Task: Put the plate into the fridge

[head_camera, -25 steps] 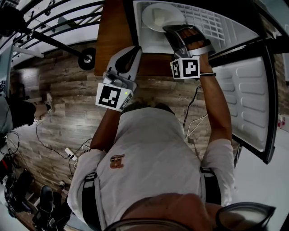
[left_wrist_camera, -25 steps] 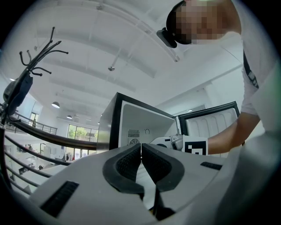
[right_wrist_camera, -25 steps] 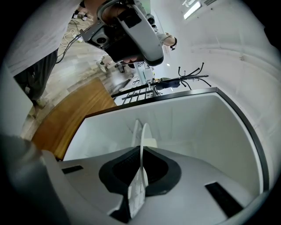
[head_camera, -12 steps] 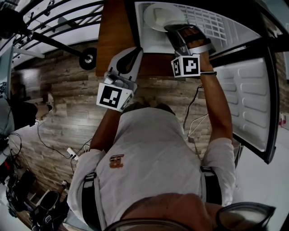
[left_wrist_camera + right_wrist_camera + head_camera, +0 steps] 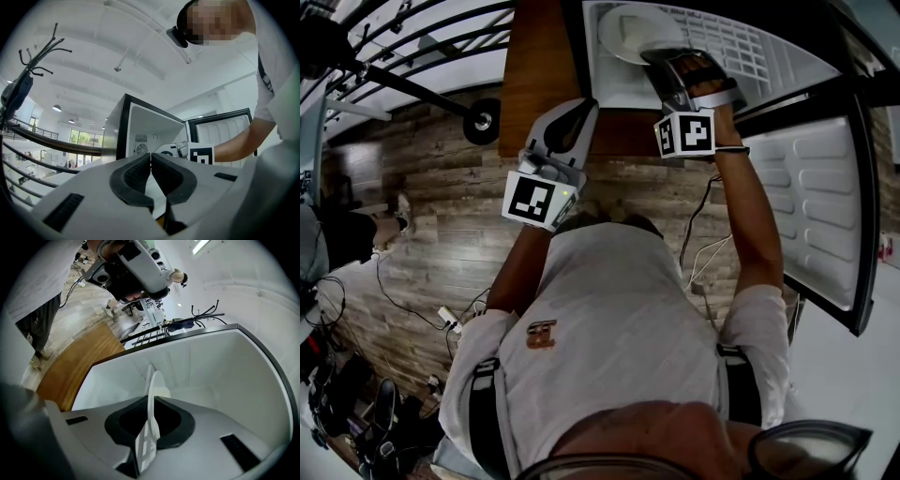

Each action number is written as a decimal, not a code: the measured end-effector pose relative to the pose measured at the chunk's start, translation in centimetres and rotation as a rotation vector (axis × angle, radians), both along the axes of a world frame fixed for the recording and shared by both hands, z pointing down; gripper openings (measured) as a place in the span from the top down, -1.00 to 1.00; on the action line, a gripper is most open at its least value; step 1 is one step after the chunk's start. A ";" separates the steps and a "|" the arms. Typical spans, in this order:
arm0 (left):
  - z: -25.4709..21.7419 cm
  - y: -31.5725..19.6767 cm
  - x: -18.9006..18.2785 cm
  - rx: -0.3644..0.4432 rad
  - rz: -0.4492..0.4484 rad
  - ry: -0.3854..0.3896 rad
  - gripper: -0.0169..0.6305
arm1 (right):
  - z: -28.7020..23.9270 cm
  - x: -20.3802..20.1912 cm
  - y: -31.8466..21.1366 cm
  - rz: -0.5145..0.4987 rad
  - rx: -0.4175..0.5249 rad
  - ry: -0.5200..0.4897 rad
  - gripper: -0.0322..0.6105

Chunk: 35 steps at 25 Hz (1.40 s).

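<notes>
right gripper point(image 5: 656, 58) is clamped on the rim of the white plate point(image 5: 628, 33). in the right gripper view the plate point(image 5: 151, 390) stands edge-on between the two dark pads, running straight out from the jaws into the white fridge point(image 5: 225, 376). from the head view the plate sits inside the open fridge point(image 5: 609, 89), at its left side, over the wire shelf point(image 5: 741, 47); can't tell if it touches the shelf. there's a pale block on the plate, too blurred to identify. left gripper point(image 5: 572, 114) hangs outside the fridge, just left of the opening, over the wooden top point(image 5: 534, 66); in its own view the left gripper point(image 5: 151, 171) has its jaws pressed together with nothing between them, pointing toward the fridge point(image 5: 140, 126) and the right arm. fridge door point(image 5: 825, 206) is swung wide open on the right, clear of the opening. plank floor point(image 5: 431, 216) below, black rails point(image 5: 412, 56) and a wheel point(image 5: 481, 122) off to the left, well apart from the plate. nothing in the path between plate and shelf.
</notes>
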State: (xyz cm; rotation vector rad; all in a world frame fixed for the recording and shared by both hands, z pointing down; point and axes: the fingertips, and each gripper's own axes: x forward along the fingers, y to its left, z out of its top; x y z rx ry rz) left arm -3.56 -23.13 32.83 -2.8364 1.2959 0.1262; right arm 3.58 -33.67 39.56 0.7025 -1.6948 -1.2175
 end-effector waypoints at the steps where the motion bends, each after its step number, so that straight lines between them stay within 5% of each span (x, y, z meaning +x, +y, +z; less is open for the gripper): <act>1: 0.0 0.1 0.0 -0.002 0.001 0.001 0.87 | 0.0 0.0 0.0 0.001 -0.007 -0.003 0.77; 30: 0.5 1.0 1.7 -0.018 0.039 0.016 0.87 | -1.0 1.4 3.1 0.026 -0.081 -0.224 0.77; 35: 0.2 0.8 2.2 -0.009 0.052 0.022 0.87 | -2.8 1.0 5.1 0.022 -0.112 -0.389 0.77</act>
